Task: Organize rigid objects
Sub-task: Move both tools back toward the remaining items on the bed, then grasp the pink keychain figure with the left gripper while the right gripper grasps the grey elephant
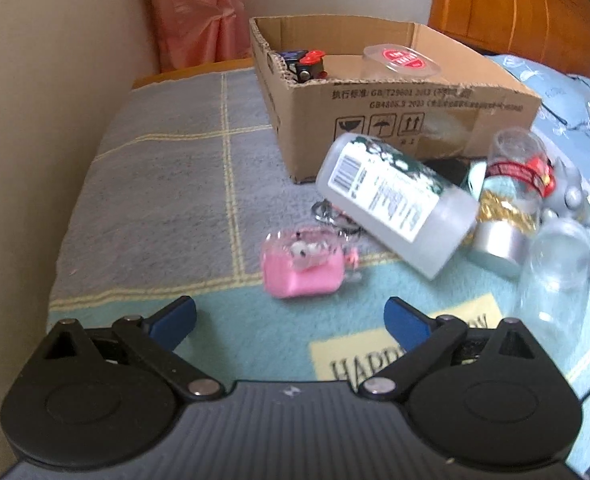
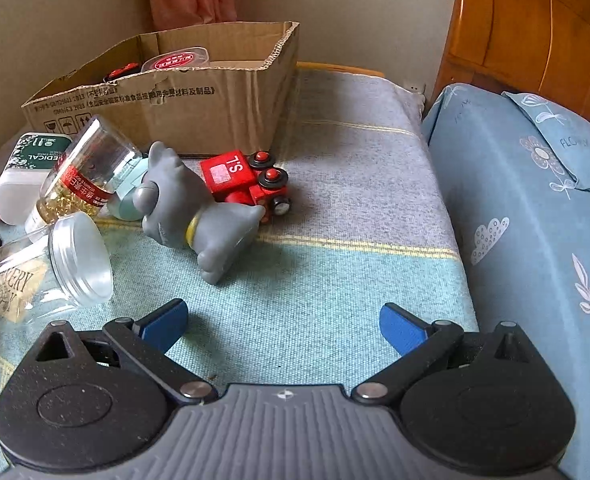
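The left gripper (image 1: 291, 320) hangs over the blanket w/ its blue pads spread wide and nothing btwn them. Just above it, in the middle of the left wrist view, lies the small pink clear-plastic keychain toy (image 1: 305, 266). That looks like the next thing to grab. It is blurry, so its exact shape is hard to tell; it seems to have a metal ring (image 1: 327, 212) at its top end.

The brown cardboard box (image 1: 415, 120) sits in the upper middle of that view. A round clear tub with a red label (image 1: 401, 62) and a little red-and-black toy car (image 1: 305, 64) are already inside. So part of the job looks done.

The white plastic bottle with a green label (image 1: 395, 204) lies tipped over right of centre, touching or almost touching the pink toy's ring. To do this step well, the left gripper should come down straight over the pink body, pads on its two long sides, and stay clear of the bottle so it does not roll.

The right gripper (image 2: 283, 326) is also wide open and empty, low in the right wrist view. Above it, left of centre, lie the grey rubber animal toy (image 2: 191, 208) and the red wooden toy train car (image 2: 247, 182), touching each other. At the left edge are a clear jar of gold bits with a red band (image 2: 83, 176) and an empty clear plastic jar (image 2: 55, 268).
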